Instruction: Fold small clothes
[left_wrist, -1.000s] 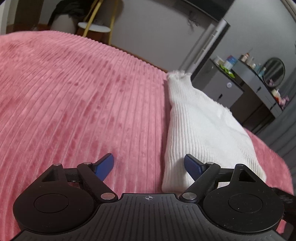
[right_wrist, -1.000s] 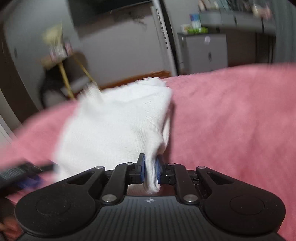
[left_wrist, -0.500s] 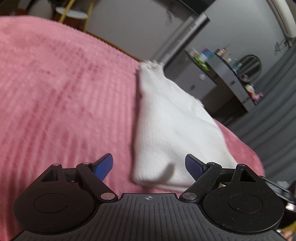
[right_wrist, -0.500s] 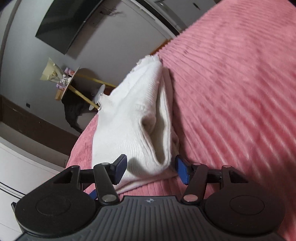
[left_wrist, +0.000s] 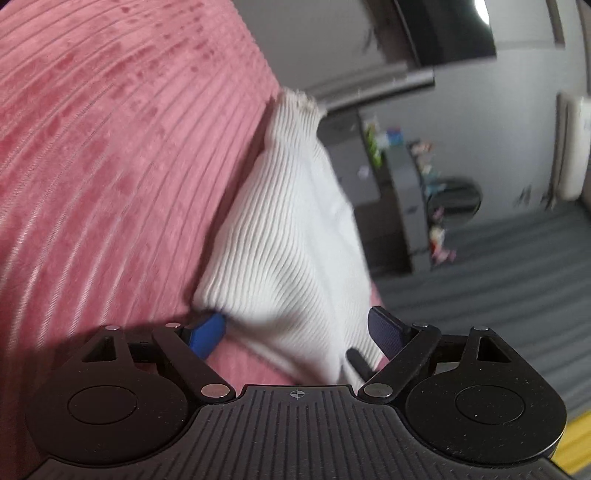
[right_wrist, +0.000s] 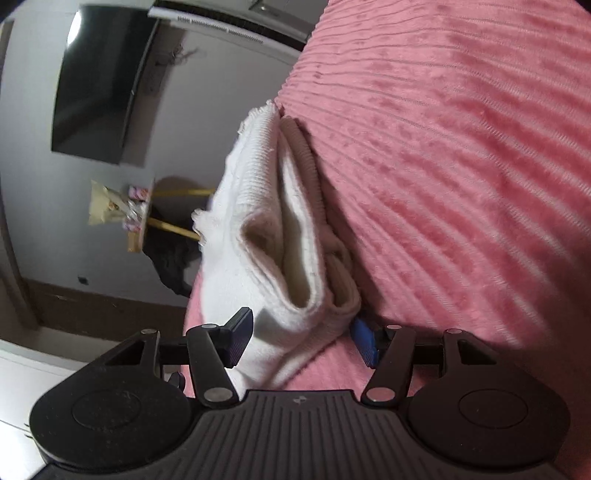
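Observation:
A white ribbed garment (left_wrist: 288, 236) lies folded into a long bundle on the pink bedspread (left_wrist: 103, 155). In the left wrist view its near end sits between the wide-apart blue pads of my left gripper (left_wrist: 295, 328). Those jaws are closing a little, and the left pad (left_wrist: 207, 332) sits at the cloth's edge without squeezing it. In the right wrist view the other end of the garment (right_wrist: 269, 236) shows its stacked layers. That end lies between the jaws of my right gripper (right_wrist: 301, 339), which stand open and clear of the cloth. Both views are tilted.
The pink ribbed bedspread (right_wrist: 443, 166) fills most of both views. Beyond the bed stand a dark wall screen (right_wrist: 96, 88), a small gold-legged side table (right_wrist: 140, 210), a grey dresser with a round mirror (left_wrist: 454, 199) and a grey curtain (left_wrist: 498, 295).
My right gripper has let go of the garment's edge and opened. Both grippers have rolled and sunk toward the bed, and each now has an end of the bundle between its jaws.

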